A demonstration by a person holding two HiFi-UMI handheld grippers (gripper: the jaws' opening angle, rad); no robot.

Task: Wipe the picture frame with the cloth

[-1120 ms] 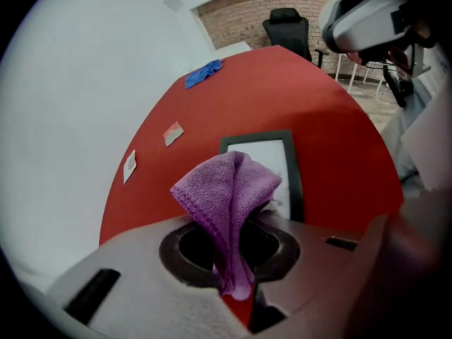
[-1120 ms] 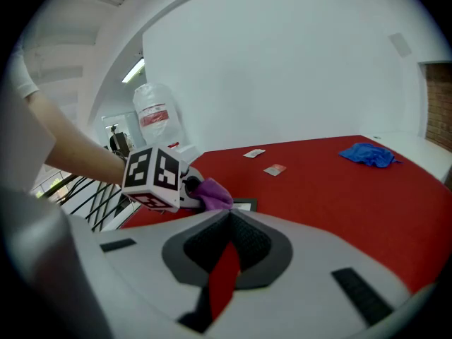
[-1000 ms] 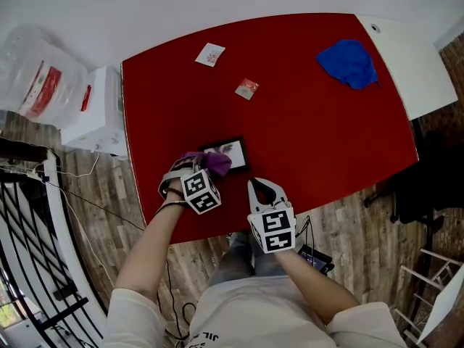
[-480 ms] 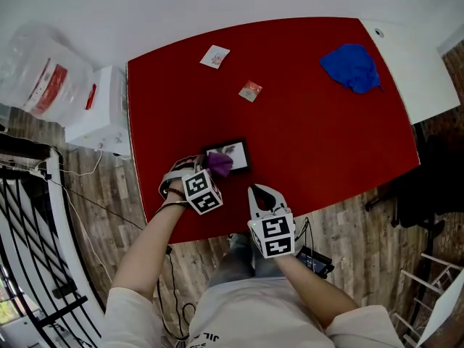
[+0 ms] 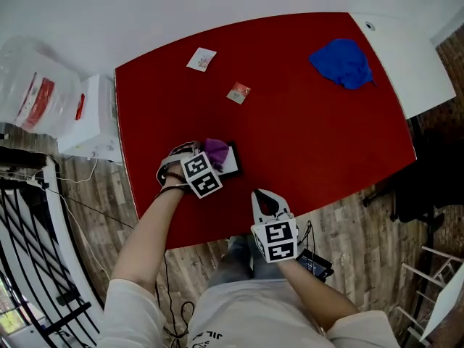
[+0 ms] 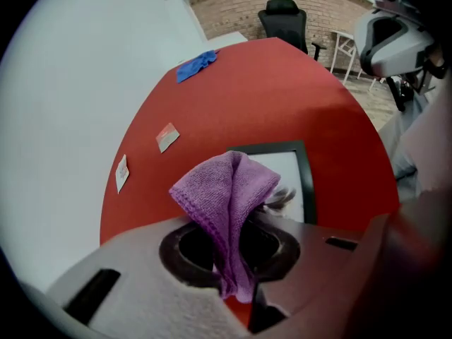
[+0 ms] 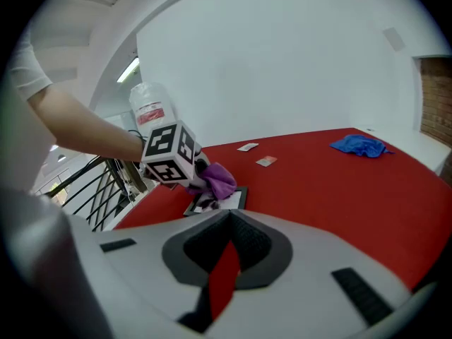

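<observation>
A small black-edged picture frame (image 5: 230, 163) lies flat on the red table (image 5: 304, 136), near its front left. My left gripper (image 5: 209, 158) is shut on a purple cloth (image 5: 216, 150) and holds it down on the frame's left part. In the left gripper view the purple cloth (image 6: 229, 189) sticks up from the shut jaws, with the picture frame (image 6: 300, 182) just beyond it. My right gripper (image 5: 265, 199) hovers shut and empty at the table's front edge, right of the frame. In the right gripper view, the cloth (image 7: 220, 181) covers part of the frame (image 7: 233, 200).
A blue cloth (image 5: 344, 62) lies at the far right of the table. Two small cards (image 5: 201, 59) (image 5: 238, 92) lie toward the back left. A white box (image 5: 94, 118) and a plastic bag (image 5: 32, 85) stand left of the table. Wooden floor lies beyond the front edge.
My left gripper has slid the purple cloth further onto the frame, covering more of it. The right gripper has barely moved.
</observation>
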